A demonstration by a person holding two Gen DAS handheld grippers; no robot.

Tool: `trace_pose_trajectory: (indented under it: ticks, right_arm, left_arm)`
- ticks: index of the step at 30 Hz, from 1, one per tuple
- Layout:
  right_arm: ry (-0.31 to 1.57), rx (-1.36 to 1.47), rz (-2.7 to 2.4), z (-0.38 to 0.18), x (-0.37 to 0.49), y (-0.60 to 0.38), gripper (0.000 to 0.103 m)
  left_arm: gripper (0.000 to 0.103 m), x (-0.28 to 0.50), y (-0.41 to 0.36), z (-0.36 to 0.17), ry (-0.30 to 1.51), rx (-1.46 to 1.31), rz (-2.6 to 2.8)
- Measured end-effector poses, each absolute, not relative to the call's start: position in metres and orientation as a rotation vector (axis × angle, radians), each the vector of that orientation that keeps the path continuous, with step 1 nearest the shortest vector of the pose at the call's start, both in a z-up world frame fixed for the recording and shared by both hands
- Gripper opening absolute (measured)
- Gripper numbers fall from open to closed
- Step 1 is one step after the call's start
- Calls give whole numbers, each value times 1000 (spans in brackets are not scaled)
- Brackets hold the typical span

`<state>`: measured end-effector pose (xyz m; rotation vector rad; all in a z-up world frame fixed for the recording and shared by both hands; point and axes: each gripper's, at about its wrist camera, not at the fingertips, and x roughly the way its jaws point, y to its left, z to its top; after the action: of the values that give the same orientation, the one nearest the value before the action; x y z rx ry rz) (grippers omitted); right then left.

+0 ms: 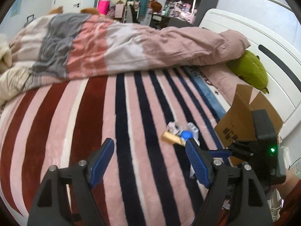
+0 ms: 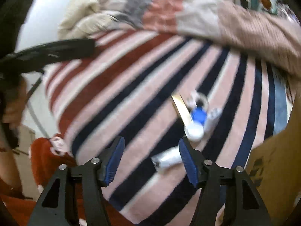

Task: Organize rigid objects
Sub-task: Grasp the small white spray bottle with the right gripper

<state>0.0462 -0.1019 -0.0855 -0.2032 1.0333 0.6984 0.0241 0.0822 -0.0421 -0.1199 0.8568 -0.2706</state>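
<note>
Small rigid items lie in a cluster on the striped blanket: a gold tube [image 1: 172,138], a blue cap [image 1: 186,134] and white pieces [image 1: 192,128]. An open cardboard box [image 1: 242,116] stands to their right. My left gripper [image 1: 150,154] is open and empty, short of the cluster. The right wrist view is blurred: the gold tube [image 2: 181,109], a blue-capped item [image 2: 197,115], a white bottle [image 2: 195,131] and a white tube [image 2: 167,159] lying beside my right finger. My right gripper [image 2: 152,154] is open and empty. It also shows in the left wrist view [image 1: 225,151], next to the box.
A striped blanket [image 1: 94,122] covers the bed. A rumpled duvet [image 1: 112,43] lies across the far side. A green plush [image 1: 250,69] rests by the white headboard [image 1: 263,37]. Cluttered shelves stand at the back. The box wall [image 2: 272,160] fills the right of the right wrist view.
</note>
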Motion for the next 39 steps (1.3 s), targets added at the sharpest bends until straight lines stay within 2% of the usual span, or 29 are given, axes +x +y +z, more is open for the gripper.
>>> trace_pose_trajectory:
  ticks: [6,14,15,16,18,23,30,37,39]
  right_arm:
    - [1114,-75,620,-129,50,-120,58]
    - [1010,-2,590,-147,46,-126,57]
    - [990,-20,588,-147,46,-124,56]
    - [980,-35,583,-148,45,-122,46]
    - [971,-81,579,-148,44,-116,46]
    - [892,-161,708,-118,30,-103,46]
    - [715,-195,891,-38,17,-99,46]
    - [562,-233,843,7,10,-143,46]
    - [548,-235,802,12,12,-162,46]
  left_arm:
    - [75,16,80,-60,890,-126,-255]
    - [75,11,79,-62,903,-119,-251]
    - [75,10,79,-62,903,-116,-250]
    - [75,10,79,-61,904,-117,-248]
    - [75,10,78,-61,907,-119,-251]
    - [75,11,70,-53,924,-144,-335]
    - [74,18,31,-19,899,-194,-529]
    - [30,40,-43,13,900,-170,-733]
    - [27,47,-70,18,902,-131,-766]
